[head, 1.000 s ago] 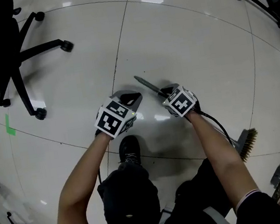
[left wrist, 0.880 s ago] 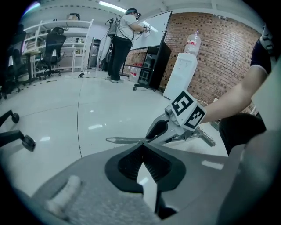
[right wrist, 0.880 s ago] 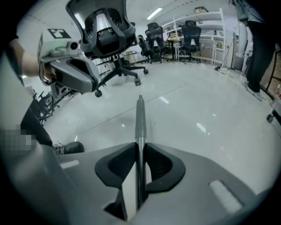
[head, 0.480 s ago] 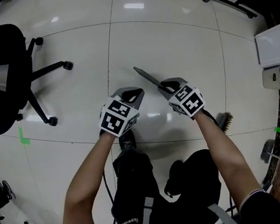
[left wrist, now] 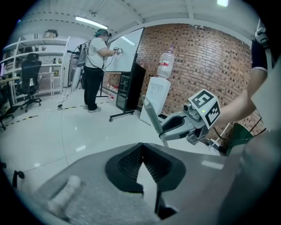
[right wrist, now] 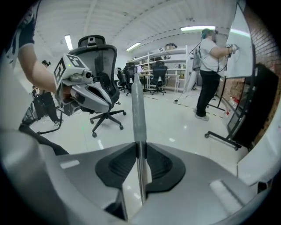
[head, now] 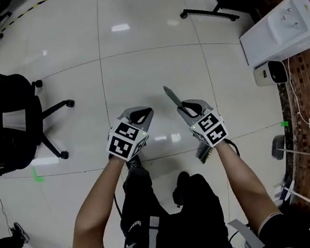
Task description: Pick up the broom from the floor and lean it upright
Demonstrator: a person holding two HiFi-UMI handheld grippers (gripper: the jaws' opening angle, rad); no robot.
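My right claw is clamped on the broom: the handle runs straight up between the pads, which press on it from both sides. My left claw is closed on nothing, its tips meeting, and it sits level with the right one, just beside it but clear of the handle. A second ago I was crouched, with both claws low over the floor and the bristles splayed out far to my right. Now both claws are high, the handle stands much steeper, and the bristles have swung in to just under my right wrist. More of the room shows as well: the chair has slid toward the left edge, and a cooler by the brick wall has come into the head view. A person stands at a whiteboard well apart from me. Only a corner of the bristles peeks out; my right claw and wrist cover the rest, so I cannot tell whether they touch the floor. In the left gripper view the handle's lower part disappears behind the right claw.
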